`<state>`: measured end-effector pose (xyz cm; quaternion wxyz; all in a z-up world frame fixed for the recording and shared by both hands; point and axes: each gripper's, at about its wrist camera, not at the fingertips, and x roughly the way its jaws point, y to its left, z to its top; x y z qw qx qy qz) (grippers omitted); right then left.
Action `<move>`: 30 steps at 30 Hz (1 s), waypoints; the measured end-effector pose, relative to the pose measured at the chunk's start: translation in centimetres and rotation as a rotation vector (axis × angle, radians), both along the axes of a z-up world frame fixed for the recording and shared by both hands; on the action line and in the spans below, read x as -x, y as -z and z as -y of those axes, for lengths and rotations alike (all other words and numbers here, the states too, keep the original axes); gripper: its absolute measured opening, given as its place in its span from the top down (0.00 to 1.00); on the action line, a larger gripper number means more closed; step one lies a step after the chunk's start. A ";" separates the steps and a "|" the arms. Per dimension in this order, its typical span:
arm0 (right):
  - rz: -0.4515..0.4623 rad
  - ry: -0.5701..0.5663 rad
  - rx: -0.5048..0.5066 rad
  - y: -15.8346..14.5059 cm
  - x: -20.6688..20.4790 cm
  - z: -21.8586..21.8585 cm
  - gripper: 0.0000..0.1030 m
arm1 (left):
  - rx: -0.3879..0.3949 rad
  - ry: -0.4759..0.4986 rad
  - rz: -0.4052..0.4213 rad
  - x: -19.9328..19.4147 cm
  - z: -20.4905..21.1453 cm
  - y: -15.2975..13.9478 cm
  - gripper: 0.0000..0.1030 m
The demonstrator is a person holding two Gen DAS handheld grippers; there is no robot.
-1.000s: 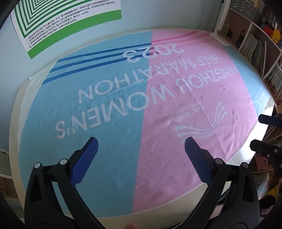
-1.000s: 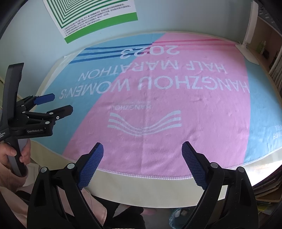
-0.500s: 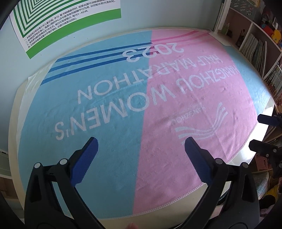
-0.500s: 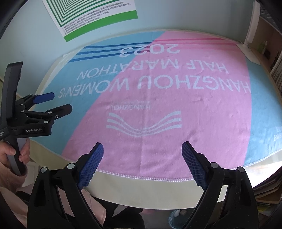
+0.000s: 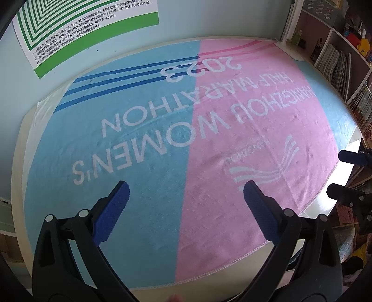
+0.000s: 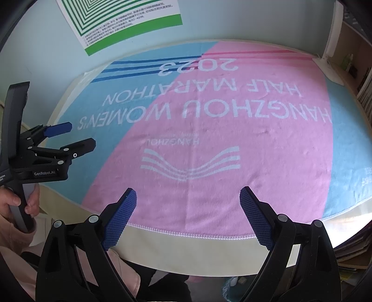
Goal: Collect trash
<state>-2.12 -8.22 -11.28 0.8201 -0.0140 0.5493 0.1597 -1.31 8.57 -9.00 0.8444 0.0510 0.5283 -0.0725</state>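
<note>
ahead: towel point(image 5: 186, 144) lies flat, you pass freely | far edge: wall point(image 6: 232, 21) blocks you | your right: bookshelf point(image 5: 337, 62) hems the table point(image 6: 186, 246)

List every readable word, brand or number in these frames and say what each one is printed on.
"HANGZHOU WOMEN'S HALF MARATHON 2023": towel, upside down to the cameras.
"HANGZHOU": towel, small, above its wave logo.
"GenRobot.AI": left gripper body.
Poster: Chinese lines, too small to read.
Towel's right edge: small marks, blurred.
</note>
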 end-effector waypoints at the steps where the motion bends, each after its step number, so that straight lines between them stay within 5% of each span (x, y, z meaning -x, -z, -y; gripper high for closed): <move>1: 0.000 0.001 -0.001 0.0 0.0 0.0 0.13 | -0.001 0.000 0.001 0.0 0.0 0.0 0.07; 30: -0.005 0.004 -0.006 0.1 -0.2 0.1 0.13 | 0.003 -0.001 -0.002 0.1 0.3 -0.2 0.07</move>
